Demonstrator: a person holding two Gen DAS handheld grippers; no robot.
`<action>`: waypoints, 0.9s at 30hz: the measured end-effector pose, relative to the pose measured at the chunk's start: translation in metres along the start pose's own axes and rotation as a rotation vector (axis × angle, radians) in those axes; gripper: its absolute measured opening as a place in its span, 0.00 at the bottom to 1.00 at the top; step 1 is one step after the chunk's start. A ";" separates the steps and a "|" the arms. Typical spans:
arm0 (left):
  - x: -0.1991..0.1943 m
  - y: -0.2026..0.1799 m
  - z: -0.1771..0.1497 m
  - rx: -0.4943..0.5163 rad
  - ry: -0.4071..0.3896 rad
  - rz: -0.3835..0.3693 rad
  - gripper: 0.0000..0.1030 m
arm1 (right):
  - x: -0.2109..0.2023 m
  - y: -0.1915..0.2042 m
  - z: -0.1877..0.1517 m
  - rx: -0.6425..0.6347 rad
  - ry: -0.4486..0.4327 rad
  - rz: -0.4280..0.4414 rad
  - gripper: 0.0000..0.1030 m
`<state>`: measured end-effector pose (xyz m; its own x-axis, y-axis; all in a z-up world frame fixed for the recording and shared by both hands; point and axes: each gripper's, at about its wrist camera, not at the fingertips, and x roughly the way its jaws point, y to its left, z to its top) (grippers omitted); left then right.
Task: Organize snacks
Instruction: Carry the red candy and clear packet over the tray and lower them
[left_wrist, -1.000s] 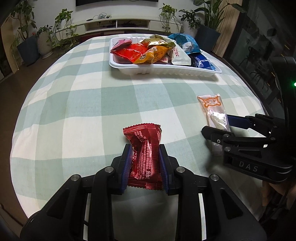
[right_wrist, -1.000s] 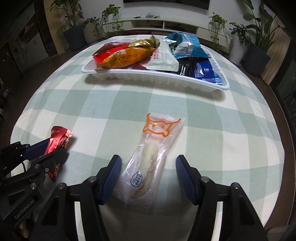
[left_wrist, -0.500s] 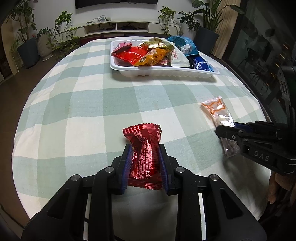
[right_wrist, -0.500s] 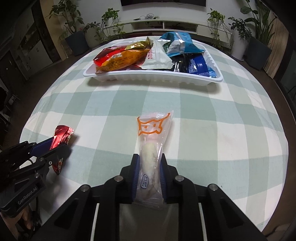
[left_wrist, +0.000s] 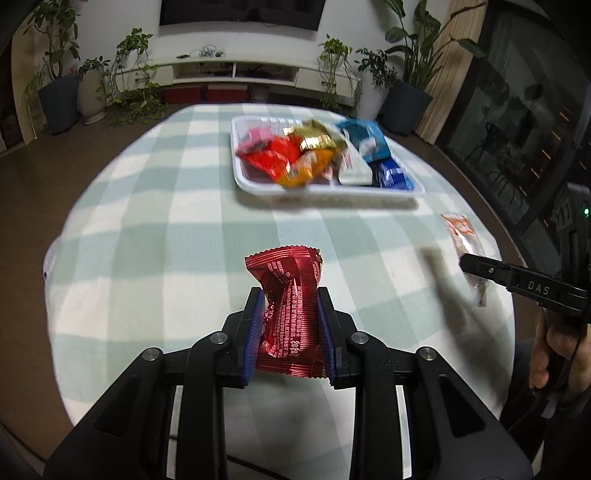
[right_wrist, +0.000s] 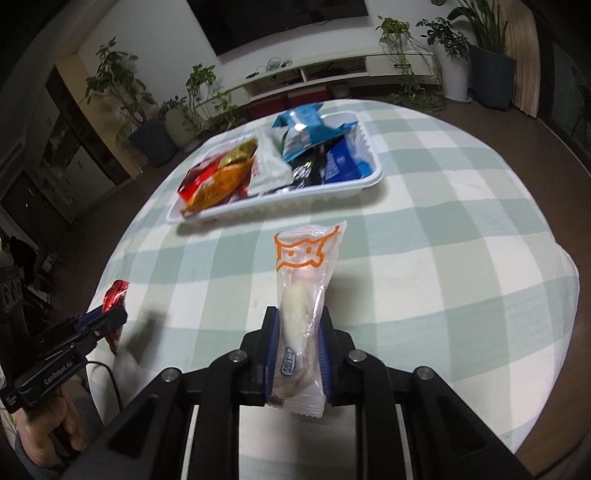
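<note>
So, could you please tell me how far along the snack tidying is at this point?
Done: the white plastic tray already holds a pile of packets. In hand: the left gripper is shut on the crinkled red foil packet, and the right gripper is shut on the clear plastic packet with an orange cat outline. Left: setting both in the tray.

A: How's the black left gripper with blue pads?
B: Clamped on a crinkled red foil snack packet, angled down over the table's near edge.
A: And the matching right gripper?
B: Pinching a clear plastic snack pouch with an orange print; a bare hand grips the left handle.
</note>
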<state>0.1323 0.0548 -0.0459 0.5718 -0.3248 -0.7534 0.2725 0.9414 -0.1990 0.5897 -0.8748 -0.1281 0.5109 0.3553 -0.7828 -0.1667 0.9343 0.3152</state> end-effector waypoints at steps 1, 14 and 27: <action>-0.002 0.003 0.006 -0.008 -0.005 -0.008 0.25 | -0.003 -0.005 0.004 0.007 -0.009 -0.002 0.20; 0.004 -0.002 0.150 0.058 -0.096 0.006 0.25 | -0.035 -0.006 0.111 -0.076 -0.136 0.010 0.20; 0.115 -0.018 0.231 0.086 -0.013 -0.011 0.25 | 0.064 0.059 0.196 -0.258 -0.016 0.015 0.20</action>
<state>0.3719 -0.0205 0.0162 0.5780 -0.3372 -0.7431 0.3446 0.9263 -0.1523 0.7782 -0.8025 -0.0544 0.5196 0.3706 -0.7698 -0.3830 0.9065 0.1778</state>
